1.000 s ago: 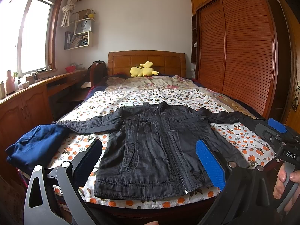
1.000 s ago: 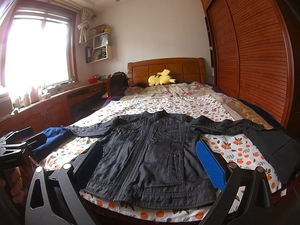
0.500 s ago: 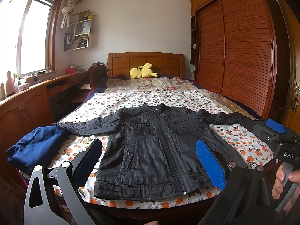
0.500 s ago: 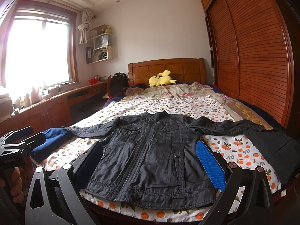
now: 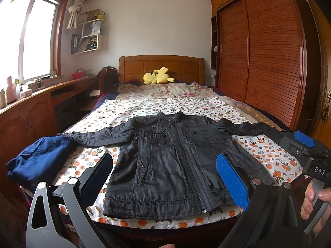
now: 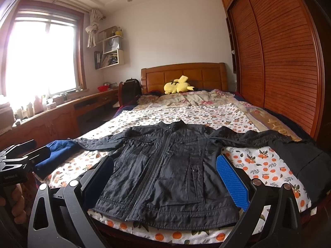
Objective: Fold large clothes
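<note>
A black zip jacket (image 5: pixel 171 161) lies flat, front up, on the foot of the bed, sleeves spread to both sides; it also shows in the right wrist view (image 6: pixel 165 171). My left gripper (image 5: pixel 164 172) is open and empty, held above the bed's near edge in front of the jacket's hem. My right gripper (image 6: pixel 165 171) is open and empty, at the same height to the right. The right gripper's body (image 5: pixel 308 155) shows at the right of the left wrist view; the left gripper's body (image 6: pixel 18 161) shows at the left of the right wrist view.
A folded navy garment (image 5: pixel 39 161) lies at the bed's left corner, touching the left sleeve end. A dark garment (image 6: pixel 304 161) lies at the right edge. A yellow plush (image 5: pixel 158 77) sits by the headboard. A wooden wardrobe (image 5: pixel 269 66) stands right, a desk (image 5: pixel 31 107) left.
Both grippers have lifted slightly and stayed open; the jacket sits a little lower in both views. Nothing on the bed has moved.
</note>
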Demonstrator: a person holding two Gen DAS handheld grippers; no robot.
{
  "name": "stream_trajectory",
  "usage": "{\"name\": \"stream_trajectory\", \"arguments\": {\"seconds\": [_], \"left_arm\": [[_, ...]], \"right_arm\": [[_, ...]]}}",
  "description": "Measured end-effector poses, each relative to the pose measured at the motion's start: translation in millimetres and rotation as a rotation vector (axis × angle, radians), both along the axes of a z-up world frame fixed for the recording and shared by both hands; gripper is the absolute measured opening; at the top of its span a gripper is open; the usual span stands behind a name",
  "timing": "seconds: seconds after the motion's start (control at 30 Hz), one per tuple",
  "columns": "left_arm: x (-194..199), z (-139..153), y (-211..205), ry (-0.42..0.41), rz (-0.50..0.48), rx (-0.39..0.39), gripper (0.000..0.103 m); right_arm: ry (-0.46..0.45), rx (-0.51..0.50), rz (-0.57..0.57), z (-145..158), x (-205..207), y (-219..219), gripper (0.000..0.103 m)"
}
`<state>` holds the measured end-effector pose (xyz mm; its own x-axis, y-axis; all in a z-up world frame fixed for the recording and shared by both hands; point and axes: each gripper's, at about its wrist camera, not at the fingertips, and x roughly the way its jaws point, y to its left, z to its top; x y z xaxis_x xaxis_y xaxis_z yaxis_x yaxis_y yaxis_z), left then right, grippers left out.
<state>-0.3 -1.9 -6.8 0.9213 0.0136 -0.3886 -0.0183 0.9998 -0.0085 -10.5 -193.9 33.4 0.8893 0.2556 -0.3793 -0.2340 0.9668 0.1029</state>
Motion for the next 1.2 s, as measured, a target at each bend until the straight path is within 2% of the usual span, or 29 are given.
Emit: {"name": "stream_trajectory", "arguments": {"seconds": [0.47, 0.77, 1.2], "left_arm": [[28, -32, 20, 0.090, 0.029, -0.011, 0.101], [46, -51, 40, 0.138, 0.051, -0.023, 0.101], [84, -83, 69, 0.234, 0.044, -0.017, 0.101]], "right_arm": [[0.041, -0.007, 0.023, -25, 21, 6, 0.096], [0.059, -0.045, 0.043, -36, 44, 16, 0.096], [0.099, -0.071, 0.106, -60, 98, 45, 0.096]]}}
